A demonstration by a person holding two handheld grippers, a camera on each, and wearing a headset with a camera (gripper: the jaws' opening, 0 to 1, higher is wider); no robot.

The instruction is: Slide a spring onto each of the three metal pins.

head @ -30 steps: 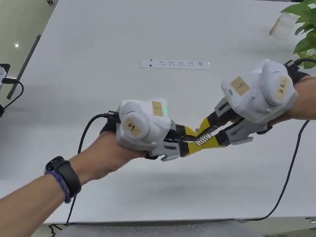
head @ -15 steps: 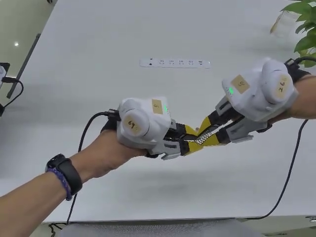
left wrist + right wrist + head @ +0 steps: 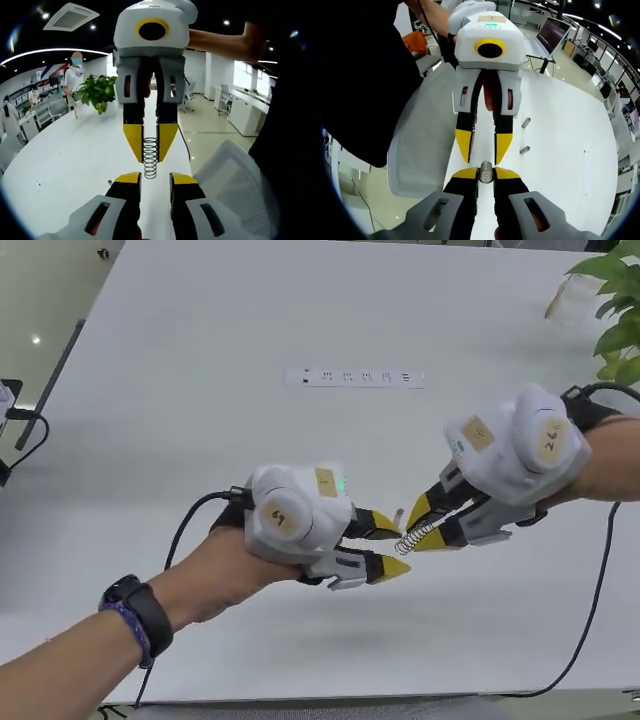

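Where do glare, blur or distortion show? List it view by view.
Head view: soft even light on the white table, faint shadows. Left gripper view: fisheye bends the room, ceiling lights blow out, spring sharp. Right gripper view: same bending, spring end-on, slightly soft.

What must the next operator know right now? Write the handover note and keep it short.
Left tool: open, holding nothing, tip to tip with the right tool.
Right tool: shut on a spring, held in the air over the table.
Two metal pins lie bare on the table beyond the tools. I cannot tell where the third pin is.
Done: no spring is seen on those two pins.
Left: probably springs for both. First check whether the held spring already carries the third pin.
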